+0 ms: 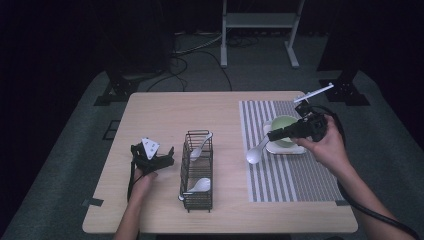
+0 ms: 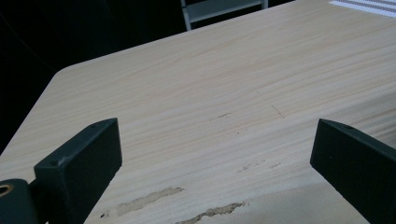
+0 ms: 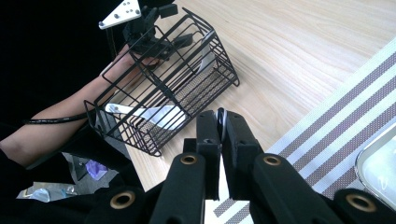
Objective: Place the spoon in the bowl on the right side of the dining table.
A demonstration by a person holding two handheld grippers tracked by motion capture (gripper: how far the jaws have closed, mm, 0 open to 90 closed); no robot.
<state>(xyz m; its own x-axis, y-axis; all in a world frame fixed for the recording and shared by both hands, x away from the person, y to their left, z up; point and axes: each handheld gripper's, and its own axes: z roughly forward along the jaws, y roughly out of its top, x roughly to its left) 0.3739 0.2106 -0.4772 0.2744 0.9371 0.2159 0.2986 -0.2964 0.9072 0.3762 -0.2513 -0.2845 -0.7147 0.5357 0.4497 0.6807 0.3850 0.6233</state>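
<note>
- Dark surroundings close in on a pale wooden counter (image 1: pixel 165 110) standing on grey carpet; a white metal frame (image 1: pixel 260 22) and loose cables lie on the floor behind it.
- One grey-and-white striped placemat (image 1: pixel 285 170) covers the right part of the counter.
- One small white square tray (image 1: pixel 285 148) sits on the placemat, with one pale green bowl (image 1: pixel 282 122) on it.
- One black wire basket (image 1: pixel 196 170) stands near the middle of the counter, just left of the placemat.
- Three white spoons in all: two lie inside the basket, one at its far end (image 1: pixel 201 145) and one at its near end (image 1: pixel 199 186).
- The third spoon (image 1: pixel 256 151) is in your right claw (image 1: pixel 270 134), which is clamped on its handle; the spoon's bowl hangs down over the placemat, between the basket and the tray.
- In the right gripper view, that claw's jaws (image 3: pixel 219 135) stand almost together with the thin white handle pinched between them.
- Your left claw (image 1: pixel 167 155) sits low at the counter, left of the basket, near the front edge; whether it touches the wood I cannot tell.
- In the left gripper view, its jaws stand wide apart with bare wood between them, gripping nothing; the wood there has a few scuffed, worn patches (image 2: pixel 149 199).
- Two claws, two hands, one cable trailing from each.
</note>
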